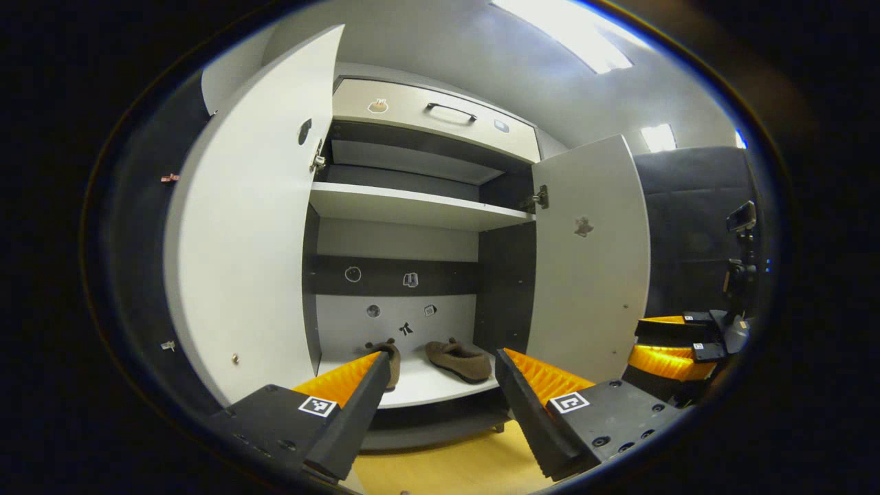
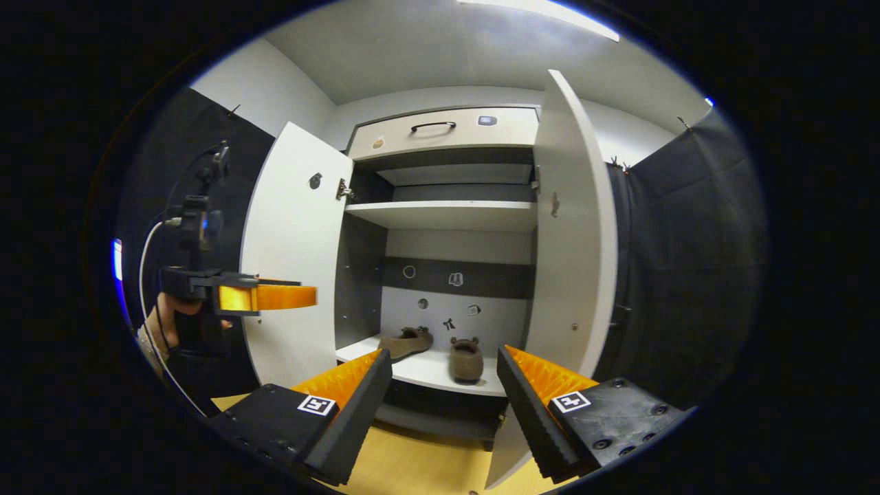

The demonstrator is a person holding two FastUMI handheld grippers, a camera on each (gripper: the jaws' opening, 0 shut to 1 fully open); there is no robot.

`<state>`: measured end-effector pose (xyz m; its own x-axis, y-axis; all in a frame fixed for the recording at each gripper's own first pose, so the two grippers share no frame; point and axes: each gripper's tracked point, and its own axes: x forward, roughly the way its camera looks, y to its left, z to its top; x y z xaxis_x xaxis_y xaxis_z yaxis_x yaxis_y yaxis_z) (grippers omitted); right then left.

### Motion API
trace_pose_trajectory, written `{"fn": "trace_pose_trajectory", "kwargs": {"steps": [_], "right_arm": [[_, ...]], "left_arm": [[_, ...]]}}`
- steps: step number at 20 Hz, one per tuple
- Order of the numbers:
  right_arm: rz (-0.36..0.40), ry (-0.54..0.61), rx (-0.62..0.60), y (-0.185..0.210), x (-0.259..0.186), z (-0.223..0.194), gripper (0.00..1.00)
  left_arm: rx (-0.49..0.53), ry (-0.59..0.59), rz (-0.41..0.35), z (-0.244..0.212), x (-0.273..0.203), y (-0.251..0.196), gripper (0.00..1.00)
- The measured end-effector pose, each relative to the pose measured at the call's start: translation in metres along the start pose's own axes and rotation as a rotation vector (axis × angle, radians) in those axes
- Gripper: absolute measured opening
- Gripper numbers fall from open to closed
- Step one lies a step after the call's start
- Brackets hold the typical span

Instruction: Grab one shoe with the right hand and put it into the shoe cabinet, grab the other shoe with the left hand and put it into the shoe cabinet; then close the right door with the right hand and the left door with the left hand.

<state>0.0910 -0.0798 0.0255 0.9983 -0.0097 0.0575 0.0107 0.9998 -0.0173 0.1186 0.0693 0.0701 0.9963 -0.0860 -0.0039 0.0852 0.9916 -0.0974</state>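
The shoe cabinet [image 1: 419,206] stands in front of me with both doors swung wide. Two brown shoes lie on its bottom shelf: one shoe [image 1: 459,360] toward the right, the other shoe [image 1: 390,357] partly hidden behind my left finger. In the right gripper view the same pair shows as a left shoe [image 2: 405,342] and a right shoe [image 2: 467,359]. My left gripper [image 1: 437,392] is open and empty, short of the shelf. My right gripper [image 2: 443,392] is also open and empty. The left door [image 1: 254,227] and right door [image 1: 591,268] stand open; the right door [image 2: 574,227] is edge-on beside my right gripper.
A drawer [image 1: 433,113] with a dark handle tops the cabinet, and an empty middle shelf [image 1: 412,205] sits above the shoes. The other gripper [image 1: 677,344] shows at the far right. A hand [image 2: 161,323] holds the left gripper [image 2: 240,295] by the left door [image 2: 295,254]. Yellow floor [image 1: 447,467] lies below.
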Motion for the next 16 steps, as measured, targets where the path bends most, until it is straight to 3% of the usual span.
{"fn": "trace_pose_trajectory", "kwargs": {"steps": [4, 7, 11, 13, 16], "right_arm": [[-0.211, 0.021, -0.041, -0.079, -0.029, -0.001, 0.98], [-0.303, 0.062, -0.091, -0.125, -0.036, -0.018, 0.98], [-0.323, 0.082, -0.1, -0.156, -0.018, -0.029, 0.94], [-0.331, 0.078, -0.08, -0.166, -0.004, -0.03, 0.98], [-0.286, 0.069, -0.044, -0.161, 0.009, -0.03, 0.98]], "left_arm": [[-0.017, -0.006, 0.026, 0.003, -0.049, 0.009, 0.96], [-0.036, -0.008, 0.054, 0.004, -0.069, 0.02, 0.98], [-0.046, -0.022, 0.107, 0.009, -0.09, 0.036, 0.98], [-0.034, -0.026, 0.155, 0.012, -0.101, 0.049, 0.98], [-0.027, -0.03, 0.223, 0.015, -0.11, 0.065, 0.98]]}}
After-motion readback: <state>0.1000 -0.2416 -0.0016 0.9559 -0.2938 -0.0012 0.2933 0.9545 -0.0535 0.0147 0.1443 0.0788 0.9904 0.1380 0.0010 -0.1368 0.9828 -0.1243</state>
